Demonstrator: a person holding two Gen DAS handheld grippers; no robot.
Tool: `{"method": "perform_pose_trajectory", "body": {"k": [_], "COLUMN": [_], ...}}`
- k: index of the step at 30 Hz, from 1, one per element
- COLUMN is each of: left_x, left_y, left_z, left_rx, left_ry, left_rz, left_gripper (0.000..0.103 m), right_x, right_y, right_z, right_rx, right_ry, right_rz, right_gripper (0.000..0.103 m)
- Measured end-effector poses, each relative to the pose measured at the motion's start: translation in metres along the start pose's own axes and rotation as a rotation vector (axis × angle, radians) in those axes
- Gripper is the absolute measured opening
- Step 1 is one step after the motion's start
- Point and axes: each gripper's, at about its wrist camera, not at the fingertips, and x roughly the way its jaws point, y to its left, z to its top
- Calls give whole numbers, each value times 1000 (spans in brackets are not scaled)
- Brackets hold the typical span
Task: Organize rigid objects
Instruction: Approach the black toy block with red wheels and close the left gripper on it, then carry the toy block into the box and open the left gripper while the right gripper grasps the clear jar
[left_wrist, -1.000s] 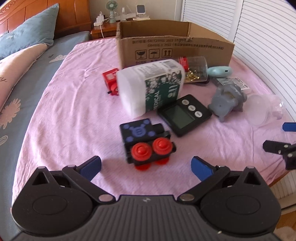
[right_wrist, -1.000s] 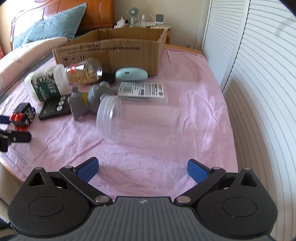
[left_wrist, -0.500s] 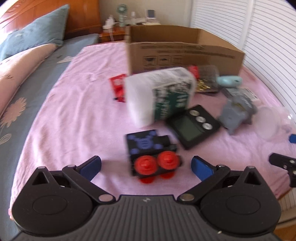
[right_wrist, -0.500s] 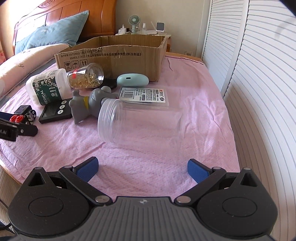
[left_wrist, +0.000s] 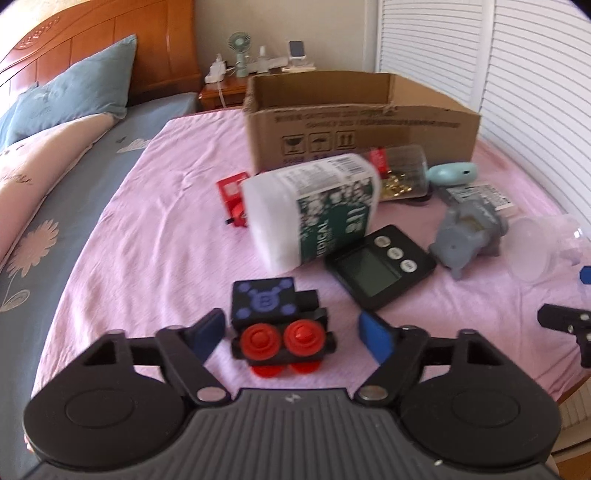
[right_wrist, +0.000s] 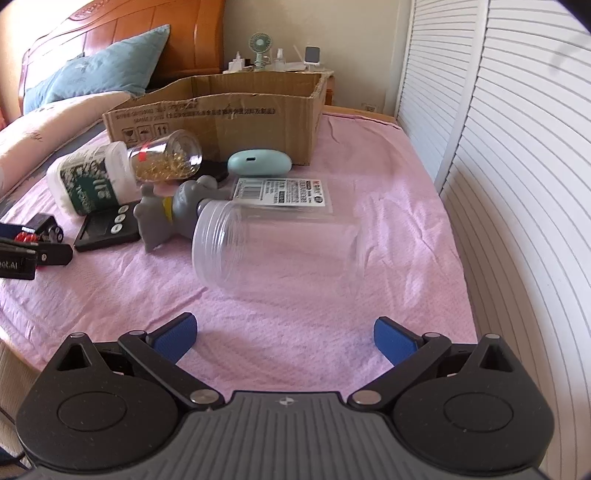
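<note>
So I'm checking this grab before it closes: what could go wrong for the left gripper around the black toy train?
The left gripper is open, with the toy train between its fingers but nearer the left one, so closing may push it sideways. Its red wheels might let it roll away. The white bottle lies on its side just behind and could get nudged.

The left hand-held gripper (left_wrist: 291, 334) now sits closer to the black toy train (left_wrist: 279, 325) than one second ago: the train lies between its blue pads (left_wrist: 207, 332), whose gap is narrower than before, with the left pad almost at the train's side and the right pad still apart. Seen from the right wrist view, this gripper (right_wrist: 26, 254) has advanced to cover part of the train (right_wrist: 46, 230). The right hand-held gripper (right_wrist: 284, 338) has edged nearer the clear plastic jar (right_wrist: 277, 247).
</note>
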Motion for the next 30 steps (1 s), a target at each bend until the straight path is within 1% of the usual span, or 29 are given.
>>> {"method": "perform_pose_trajectory", "body": {"k": [4,9,12,14,16,19,20,21,25,28,29,30], "left_x": [1,2,2,2,2,3,2,2,2,2,2,2], "left_y": [1,3,2,3,6,11,11,11,10,11,12,12], "left_z": [1,0,0,0,1,3,4,4,5,7,8,8], "left_rx": [-5,-25,-16,-10,-24,-50,-49,-45,-25,-6,2,10], "left_ry": [-7,-6,-11,-13,-5,14,17,19,28,36,39,43], "left_rz": [-10,-17,-9,3,3,-17,-17,-17,-25,-33,-37,-42], "left_gripper": [72,71,71,71,69,63,59,58,55,54,54,54], "right_x": [-6,1,7,11,12,14,14,15,16,19,19,19], "right_y": [-3,5,9,13,15,15,15,15,17,19,18,17], "right_z": [12,27,35,39,42,47,48,49,53,55,55,56], "right_rx": [34,23,34,29,26,40,40,40,29,11,6,3], "right_ry": [-27,-34,-17,-8,-1,15,18,20,30,45,52,58], "right_rz": [28,4,-1,-21,-34,-43,-47,-52,-67,-93,-103,-104], "right_gripper": [103,103,103,103,103,103,103,103,103,98,94,94]}}
